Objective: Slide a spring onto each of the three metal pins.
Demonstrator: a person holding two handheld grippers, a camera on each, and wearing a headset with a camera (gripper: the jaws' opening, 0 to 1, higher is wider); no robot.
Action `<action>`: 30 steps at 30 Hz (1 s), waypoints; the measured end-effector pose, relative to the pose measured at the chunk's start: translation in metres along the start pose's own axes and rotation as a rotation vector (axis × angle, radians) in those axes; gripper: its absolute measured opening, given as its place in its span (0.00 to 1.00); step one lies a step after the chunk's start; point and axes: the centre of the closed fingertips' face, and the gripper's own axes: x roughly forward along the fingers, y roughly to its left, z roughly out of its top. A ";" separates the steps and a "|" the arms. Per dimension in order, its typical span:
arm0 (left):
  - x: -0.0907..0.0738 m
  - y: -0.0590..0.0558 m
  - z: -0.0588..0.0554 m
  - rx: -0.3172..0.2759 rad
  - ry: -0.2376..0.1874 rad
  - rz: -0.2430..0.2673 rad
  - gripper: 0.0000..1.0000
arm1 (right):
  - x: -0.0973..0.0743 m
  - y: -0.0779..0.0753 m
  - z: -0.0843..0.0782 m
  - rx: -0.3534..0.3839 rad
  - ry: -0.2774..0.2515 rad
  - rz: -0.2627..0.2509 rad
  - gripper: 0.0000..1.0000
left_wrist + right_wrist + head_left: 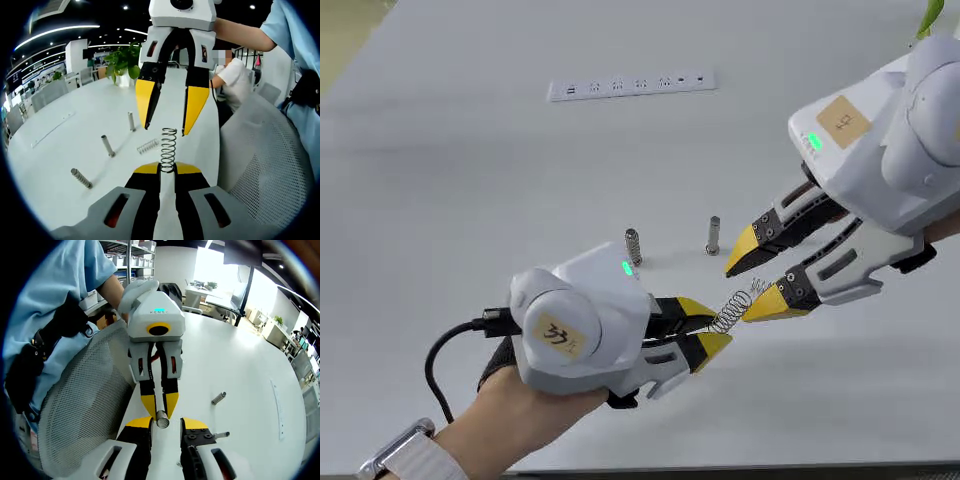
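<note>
My left gripper is shut on one end of a steel spring, which sticks out toward my right gripper. The right gripper is open, its yellow tips either side of the spring's free end. In the left gripper view the spring rises from my shut jaws toward the right gripper. On the table stand a bare pin and a pin wearing a spring. The left gripper view shows two bare pins, the sprung pin and a loose spring.
A white power strip lies at the far side of the white table. A grey mesh chair stands by the table edge, with a person in a blue shirt behind it. A potted plant sits farther off.
</note>
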 end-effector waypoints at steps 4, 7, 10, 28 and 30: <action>0.001 -0.001 0.002 -0.003 -0.003 -0.004 0.06 | 0.000 -0.001 -0.001 -0.008 0.023 0.019 0.18; 0.002 -0.001 0.003 -0.005 -0.006 -0.006 0.06 | 0.003 0.003 -0.002 -0.021 0.040 0.048 0.17; 0.003 -0.001 0.003 -0.008 -0.006 -0.006 0.06 | 0.005 0.006 -0.005 -0.037 0.066 0.068 0.15; 0.007 -0.002 0.013 -0.021 -0.037 -0.004 0.06 | 0.015 0.010 -0.013 -0.036 0.094 0.112 0.10; 0.007 -0.003 0.014 -0.021 -0.040 -0.004 0.06 | 0.015 0.010 -0.013 -0.035 0.095 0.114 0.10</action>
